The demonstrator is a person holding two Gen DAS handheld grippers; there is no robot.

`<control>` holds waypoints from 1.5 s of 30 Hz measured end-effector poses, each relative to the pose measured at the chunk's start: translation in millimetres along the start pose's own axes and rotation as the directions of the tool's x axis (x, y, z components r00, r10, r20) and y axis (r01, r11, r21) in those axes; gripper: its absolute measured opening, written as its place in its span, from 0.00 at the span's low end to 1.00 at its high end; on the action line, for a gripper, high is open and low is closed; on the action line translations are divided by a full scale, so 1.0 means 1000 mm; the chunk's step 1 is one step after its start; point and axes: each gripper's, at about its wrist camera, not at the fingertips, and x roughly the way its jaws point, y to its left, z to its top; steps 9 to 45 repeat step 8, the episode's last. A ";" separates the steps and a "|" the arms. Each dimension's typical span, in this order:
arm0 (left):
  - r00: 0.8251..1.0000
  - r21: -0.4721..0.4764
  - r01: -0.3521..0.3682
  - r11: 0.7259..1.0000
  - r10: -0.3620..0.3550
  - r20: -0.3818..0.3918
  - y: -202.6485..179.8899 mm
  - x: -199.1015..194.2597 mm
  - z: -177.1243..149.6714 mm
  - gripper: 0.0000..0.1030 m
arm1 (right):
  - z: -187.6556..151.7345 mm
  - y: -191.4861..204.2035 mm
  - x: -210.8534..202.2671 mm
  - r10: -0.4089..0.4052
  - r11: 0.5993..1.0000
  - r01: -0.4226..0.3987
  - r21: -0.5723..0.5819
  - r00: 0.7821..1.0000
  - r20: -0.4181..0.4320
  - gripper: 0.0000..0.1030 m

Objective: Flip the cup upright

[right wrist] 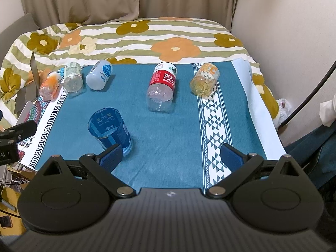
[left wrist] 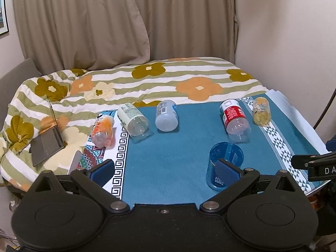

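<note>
Two grippers hang over the near edge of the teal cloth [right wrist: 168, 126], both with jaws spread wide and holding nothing. One blue cup [right wrist: 110, 129] stands mouth-down near that edge. It sits just ahead of the left gripper's [left wrist: 166, 171] right pad and beside the right gripper's [right wrist: 171, 155] left pad, outside both gaps.

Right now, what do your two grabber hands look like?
Both the left gripper and the right gripper have chunky black bodies with round discs, silver bolts and hinged black links. Each carries two flat blue fingers with a ribbed surface. Seen from the left wrist camera, the right one shows white letters "DA".
</note>
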 end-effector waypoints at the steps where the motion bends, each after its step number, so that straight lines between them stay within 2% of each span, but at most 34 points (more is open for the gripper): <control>1: 1.000 -0.003 0.001 1.000 -0.001 -0.001 0.000 0.001 0.000 1.00 | 0.000 0.000 0.000 0.000 1.000 0.000 -0.001 1.000 0.000 1.00; 8: 1.000 -0.039 0.020 0.999 -0.021 -0.021 0.008 0.005 0.001 1.00 | 0.001 0.005 0.005 0.029 0.999 -0.029 -0.038 1.000 0.010 1.00; 45: 1.000 -0.039 0.020 0.999 -0.021 -0.021 0.008 0.005 0.001 1.00 | 0.001 0.005 0.005 0.029 0.999 -0.029 -0.038 1.000 0.010 1.00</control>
